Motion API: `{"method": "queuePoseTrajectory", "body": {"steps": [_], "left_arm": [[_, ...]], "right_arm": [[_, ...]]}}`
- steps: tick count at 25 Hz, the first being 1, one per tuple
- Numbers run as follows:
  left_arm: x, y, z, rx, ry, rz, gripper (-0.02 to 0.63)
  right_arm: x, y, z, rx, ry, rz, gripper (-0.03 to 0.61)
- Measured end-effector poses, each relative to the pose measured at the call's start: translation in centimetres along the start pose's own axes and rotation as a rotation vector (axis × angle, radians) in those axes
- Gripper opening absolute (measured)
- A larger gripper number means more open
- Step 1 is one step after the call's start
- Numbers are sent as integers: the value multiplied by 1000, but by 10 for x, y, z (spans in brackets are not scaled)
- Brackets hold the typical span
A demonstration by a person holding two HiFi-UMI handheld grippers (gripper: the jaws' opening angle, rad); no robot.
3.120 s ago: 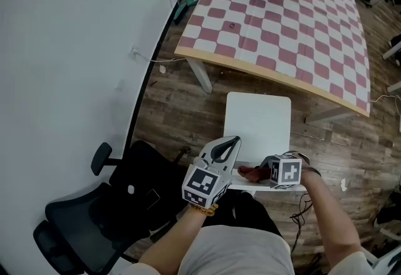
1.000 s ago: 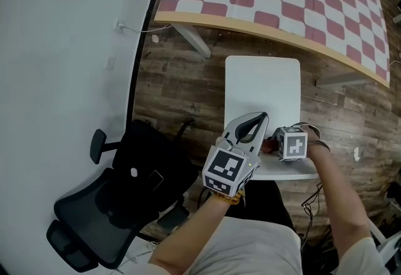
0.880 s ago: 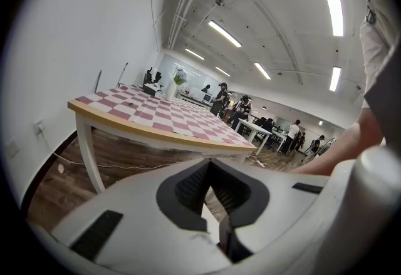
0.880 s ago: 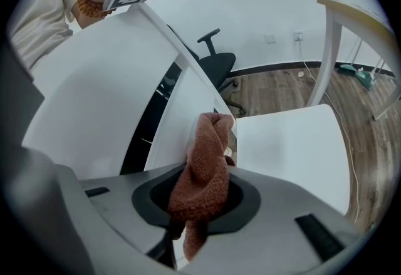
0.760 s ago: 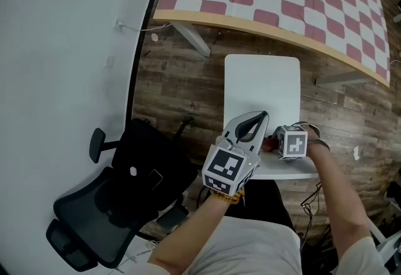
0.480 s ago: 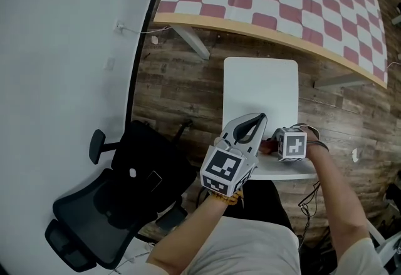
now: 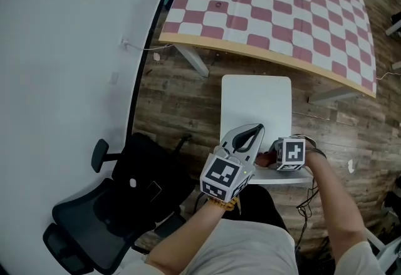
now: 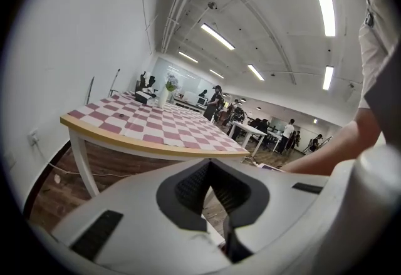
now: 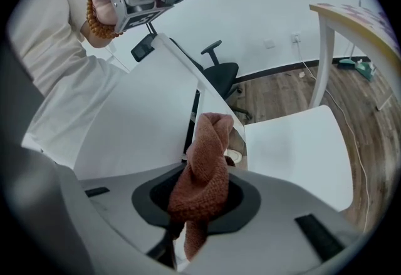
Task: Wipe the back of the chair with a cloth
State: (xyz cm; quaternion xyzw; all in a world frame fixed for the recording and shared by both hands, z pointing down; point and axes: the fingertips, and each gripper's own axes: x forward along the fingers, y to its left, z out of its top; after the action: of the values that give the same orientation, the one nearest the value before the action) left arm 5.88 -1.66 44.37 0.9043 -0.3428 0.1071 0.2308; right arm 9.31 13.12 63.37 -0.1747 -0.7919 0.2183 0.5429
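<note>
The white chair (image 7: pixel 255 101) stands below me, its seat toward the table. Only the thin top edge of its back (image 7: pixel 294 171) shows in the head view. My right gripper (image 7: pixel 270 158) is shut on a rust-red cloth (image 7: pixel 265 158) at that top edge. In the right gripper view the cloth (image 9: pixel 205 164) rises twisted from my right gripper (image 9: pixel 195 205), beside the chair back (image 9: pixel 144 123) and the seat (image 9: pixel 294 148). My left gripper (image 7: pixel 253 130) hovers over the back's left part, shut and holding nothing. In its own view the left gripper (image 8: pixel 216 205) has its jaws together.
A red-and-white checked table (image 7: pixel 276 10) stands beyond the chair. A black office chair (image 7: pixel 106 217) sits at the left by the white wall (image 7: pixel 56 48). A thin cable (image 7: pixel 310 195) lies on the wood floor at the right. People stand far off (image 8: pixel 216 101).
Since three seconds ago my left gripper has moved right, over the chair back and nearer the right gripper. Over the last second both grippers hardly move; only the head view shifts.
</note>
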Motion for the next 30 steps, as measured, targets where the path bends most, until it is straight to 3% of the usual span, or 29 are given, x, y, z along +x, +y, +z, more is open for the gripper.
{"method": "queuePoseTrajectory", "body": {"steps": [18, 30], "left_arm": [[-3, -30, 31, 12, -44, -9, 12], [2, -31, 19, 0, -31, -8, 12]], "right_arm": [[-60, 48, 15, -59, -35, 26, 101], [-53, 41, 2, -49, -8, 4, 101]]}}
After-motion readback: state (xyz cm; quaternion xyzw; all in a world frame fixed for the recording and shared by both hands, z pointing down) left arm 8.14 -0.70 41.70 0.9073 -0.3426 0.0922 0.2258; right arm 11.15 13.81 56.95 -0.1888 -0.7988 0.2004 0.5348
